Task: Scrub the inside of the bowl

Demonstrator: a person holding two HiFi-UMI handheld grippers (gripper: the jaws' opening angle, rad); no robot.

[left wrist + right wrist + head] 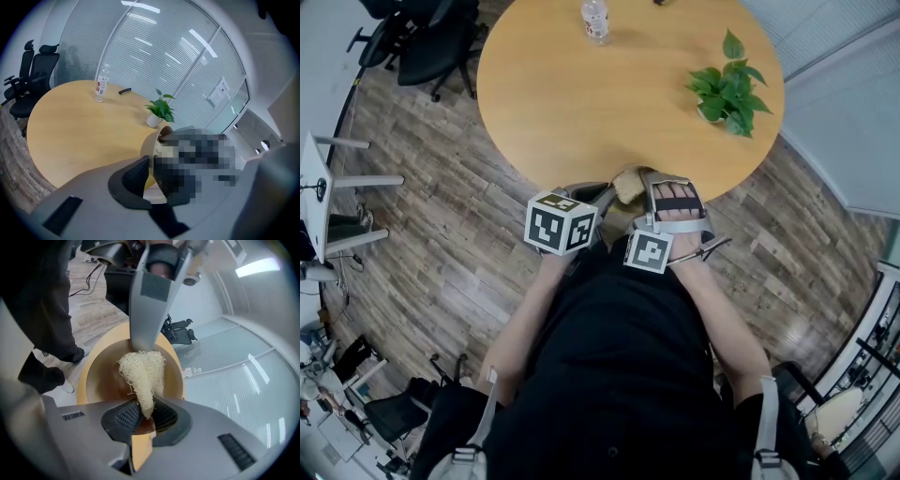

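A tan wooden bowl (pixel 101 376) is held in the air near the table's front edge, between the two grippers; in the head view only a bit of the bowl (pixel 628 185) shows. My left gripper (pixel 151 180) is shut on the bowl's rim (pixel 152 140), and its grey finger (pixel 150 301) reaches down to the rim in the right gripper view. My right gripper (pixel 146 416) is shut on a pale loofah scrubber (pixel 143 371), which hangs inside the bowl against its far wall. A mosaic patch hides the left gripper's right jaw.
A round wooden table (pixel 581 103) carries a water bottle (pixel 594 21), a potted plant (pixel 728 86) and a small dark object (pixel 124 91). Black office chairs (pixel 422 37) stand at the far left. Glass walls with blinds lie behind the table.
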